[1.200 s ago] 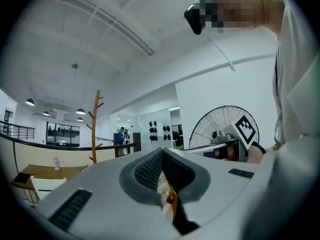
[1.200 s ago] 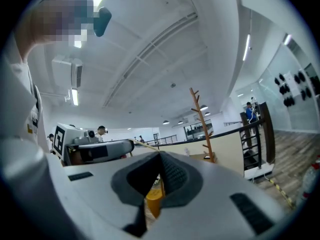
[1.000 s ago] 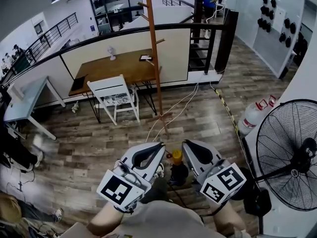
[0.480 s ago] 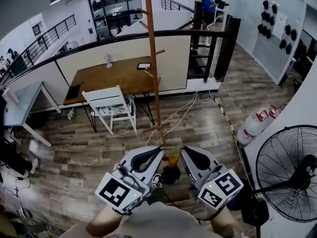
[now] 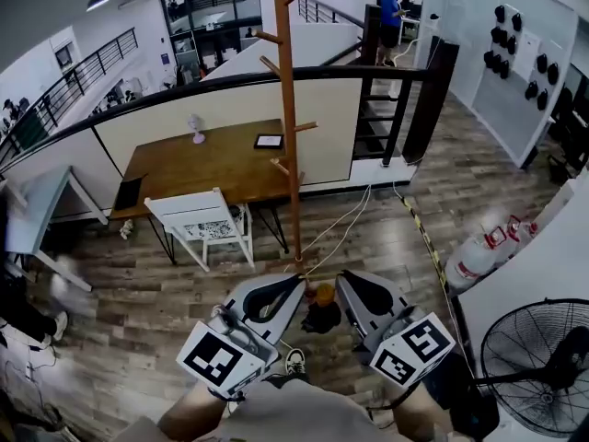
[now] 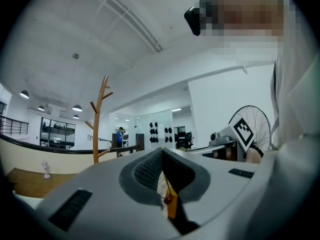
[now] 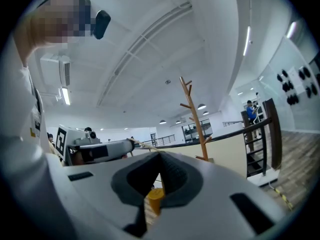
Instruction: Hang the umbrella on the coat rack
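Left gripper (image 5: 296, 284): held before the foot of the coat rack (image 5: 288, 109), level with its pole. Jaw tips are clamped on the thin cord (image 6: 165, 184) of the umbrella (image 5: 322, 313).

Umbrella: black, orange-capped, hung between both grippers short of the rack, clear of its pegs.

Right gripper (image 5: 342, 279): just right of the rack's pole. Jaws are likewise pressed together on the cord, with the orange cap seen below them.

**Open loft with a plank floor**

Grey-brown wood planks cover the floor (image 5: 405, 210). At eleven o'clock a brown wooden table (image 5: 207, 162) stands against a cream half-wall (image 5: 336, 122) topped by a black rail, with a white chair (image 5: 198, 221) just beside it. Black stairs (image 5: 377, 118) stand at one o'clock. Two white gas cylinders (image 5: 479, 258) sit at three and a big black fan (image 5: 538, 362) at four. Ceiling lamps (image 5: 98, 1) glow at ten.
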The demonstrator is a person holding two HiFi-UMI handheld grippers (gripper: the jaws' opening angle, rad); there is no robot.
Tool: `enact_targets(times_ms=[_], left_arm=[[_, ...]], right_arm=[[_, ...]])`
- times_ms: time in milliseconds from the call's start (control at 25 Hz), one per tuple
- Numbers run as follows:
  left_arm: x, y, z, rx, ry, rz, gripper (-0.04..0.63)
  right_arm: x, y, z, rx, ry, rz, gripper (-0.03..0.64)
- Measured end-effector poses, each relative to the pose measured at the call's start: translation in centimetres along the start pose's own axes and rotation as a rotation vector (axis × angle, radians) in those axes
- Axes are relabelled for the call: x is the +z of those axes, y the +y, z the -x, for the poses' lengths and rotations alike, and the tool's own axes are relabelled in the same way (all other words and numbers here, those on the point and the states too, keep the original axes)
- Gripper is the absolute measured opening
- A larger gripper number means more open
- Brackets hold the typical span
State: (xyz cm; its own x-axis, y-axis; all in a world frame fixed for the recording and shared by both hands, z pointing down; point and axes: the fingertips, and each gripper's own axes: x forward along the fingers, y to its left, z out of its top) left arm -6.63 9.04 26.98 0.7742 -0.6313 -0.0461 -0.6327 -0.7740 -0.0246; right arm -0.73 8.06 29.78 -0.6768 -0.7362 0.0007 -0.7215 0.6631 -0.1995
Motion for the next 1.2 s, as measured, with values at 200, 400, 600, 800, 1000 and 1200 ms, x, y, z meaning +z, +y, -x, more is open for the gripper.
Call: enact_targets(times_ms=[200,400,600,800,1000,1200], left_arm=[[0.2,6.0,-3.3,-0.014,-0.012,-0.016,0.0],[0.1,10.4,-5.9,-0.029,-0.023,-0.024,0.0],[-0.5,13.9,-8.5,-0.004,-0.037,-0.003,0.0],[-1.1,17.2,-10.8,0.006,-0.026,0.023,0.0],[-1.6,20.3,-14.1,0.03,-0.011,-0.004,0.0],[-1.8,23.0,-17.5,0.079,0.004,-0.003,0.0]], right_arm=[[1.3,-3.4,-5.4,-0.012,-0.024,-0.004,0.005],[1.9,-6.3,-10.0,-0.023,-0.042,0.001,0.005],[1.9,-8.9,-13.1,-0.023,-0.025,0.007,0.005],[1.8,-11.4,-16.2,-0.007,-0.001,0.016,0.005],[2.3,-15.0,-19.2,0.029,-0.004,-0.001,0.005],[3.2,-18.7,-22.2,0.091,0.011,-0.011,0.005]])
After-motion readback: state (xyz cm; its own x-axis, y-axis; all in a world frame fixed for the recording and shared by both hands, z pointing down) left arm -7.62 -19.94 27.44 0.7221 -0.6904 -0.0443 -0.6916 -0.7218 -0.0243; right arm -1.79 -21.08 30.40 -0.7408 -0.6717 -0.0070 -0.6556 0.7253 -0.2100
